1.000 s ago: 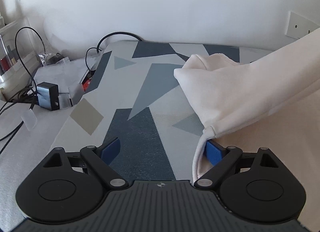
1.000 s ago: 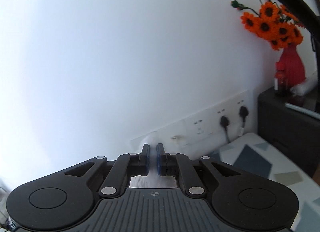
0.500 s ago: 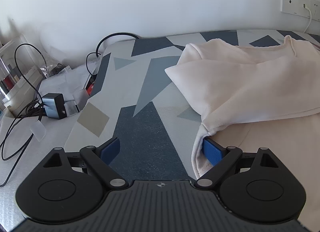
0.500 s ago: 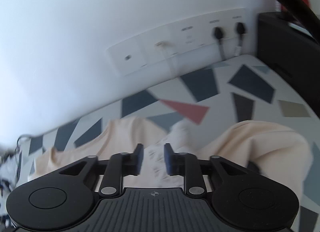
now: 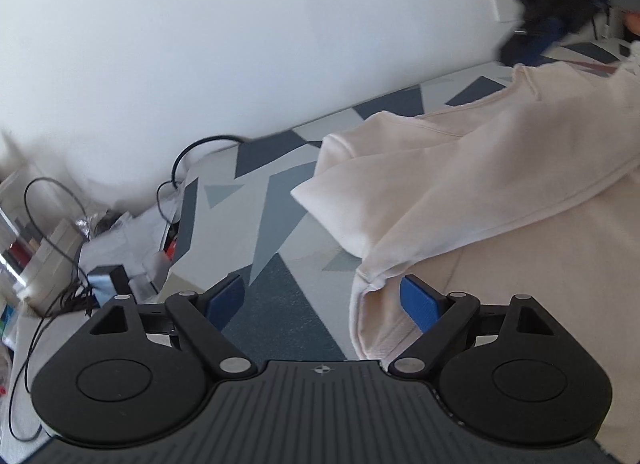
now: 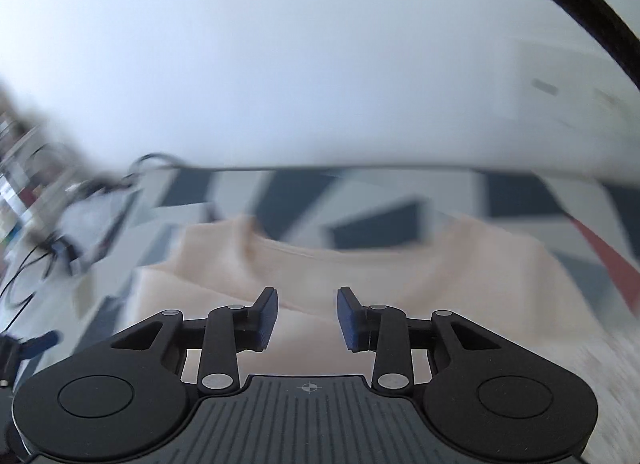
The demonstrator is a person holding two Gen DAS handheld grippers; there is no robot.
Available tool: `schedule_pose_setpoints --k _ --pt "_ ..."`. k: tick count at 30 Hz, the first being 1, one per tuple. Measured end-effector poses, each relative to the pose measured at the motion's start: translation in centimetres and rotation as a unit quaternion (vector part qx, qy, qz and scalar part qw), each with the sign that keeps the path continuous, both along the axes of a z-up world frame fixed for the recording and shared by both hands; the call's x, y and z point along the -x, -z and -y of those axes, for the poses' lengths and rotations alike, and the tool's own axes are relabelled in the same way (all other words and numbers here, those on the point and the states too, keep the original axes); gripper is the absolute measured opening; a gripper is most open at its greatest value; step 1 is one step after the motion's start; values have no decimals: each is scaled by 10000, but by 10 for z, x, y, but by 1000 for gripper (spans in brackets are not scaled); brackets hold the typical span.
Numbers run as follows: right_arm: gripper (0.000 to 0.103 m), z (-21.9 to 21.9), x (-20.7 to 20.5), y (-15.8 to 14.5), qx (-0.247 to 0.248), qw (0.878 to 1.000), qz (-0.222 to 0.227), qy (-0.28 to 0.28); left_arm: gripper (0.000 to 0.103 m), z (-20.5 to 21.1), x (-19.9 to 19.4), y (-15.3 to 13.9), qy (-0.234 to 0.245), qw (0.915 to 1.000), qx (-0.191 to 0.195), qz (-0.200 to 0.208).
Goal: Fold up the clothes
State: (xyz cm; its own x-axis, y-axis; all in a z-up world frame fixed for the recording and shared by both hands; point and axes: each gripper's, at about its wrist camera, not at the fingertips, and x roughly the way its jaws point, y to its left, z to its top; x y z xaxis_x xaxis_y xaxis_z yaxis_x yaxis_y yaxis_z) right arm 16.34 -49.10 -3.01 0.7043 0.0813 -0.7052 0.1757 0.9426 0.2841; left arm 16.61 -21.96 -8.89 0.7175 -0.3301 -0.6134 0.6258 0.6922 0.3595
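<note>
- Lying on the patterned table top (image 5: 276, 296), your cream sweatshirt (image 5: 500, 191) covers the right part of it, and its far shoulder reaches toward the wall-side edge.
- One sleeve (image 5: 400, 199) is laid across the body of the garment, with a cuff or hem edge (image 5: 372, 276) bunched at the garment's left border; whether more folds lie beneath it you cannot tell from these views.
- Your left gripper (image 5: 324, 298) hangs low over the table with its fingers spread wide and nothing between them; its right pad (image 5: 418, 302) sits just beside the bunched edge, the left pad over bare table.
- Your right gripper (image 6: 306, 318) is above the middle of the sweatshirt, fingers parted and empty; that view is blurred, so fine detail of the cloth under it is lost.
- As a judgement, you are between grasps in the folding: one fold appears laid, and neither gripper has cloth.
- A next grasp would call for both pads straddling a single clean edge, not the bunched layers, so you do not drag the sleeve off its place.
- Beyond the table's left edge lie a charger block (image 5: 108, 278) and loose cables (image 5: 52, 199); keep your left gripper clear of them.
</note>
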Motion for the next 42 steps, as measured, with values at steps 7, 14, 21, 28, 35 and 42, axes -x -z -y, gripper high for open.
schedule_pose_setpoints --k 7,14,21,28,35,42 --pt "32 -109 -100 13 1078 9662 -16 -2343 42 10 1 11 393 9992 -45 -37" --pt "25 -126 -138 32 960 9459 -568 -3048 15 3 3 15 453 9984 297 -167" --pt "2 -105 -154 7 507 9710 -33 -2337 12 -15 -10 9 -207 9933 1069 -383" --pt "4 -122 -167 39 1086 9735 -199 -2005 15 -18 -24 15 -448 9911 1049 -685" --pt "80 -92 -106 14 536 9972 402 -328 64 -33 -18 -4 -550 9909 1022 -686" --pt "96 -34 34 13 223 9902 501 1282 85 -29 -16 -31 -276 9831 1339 -1218"
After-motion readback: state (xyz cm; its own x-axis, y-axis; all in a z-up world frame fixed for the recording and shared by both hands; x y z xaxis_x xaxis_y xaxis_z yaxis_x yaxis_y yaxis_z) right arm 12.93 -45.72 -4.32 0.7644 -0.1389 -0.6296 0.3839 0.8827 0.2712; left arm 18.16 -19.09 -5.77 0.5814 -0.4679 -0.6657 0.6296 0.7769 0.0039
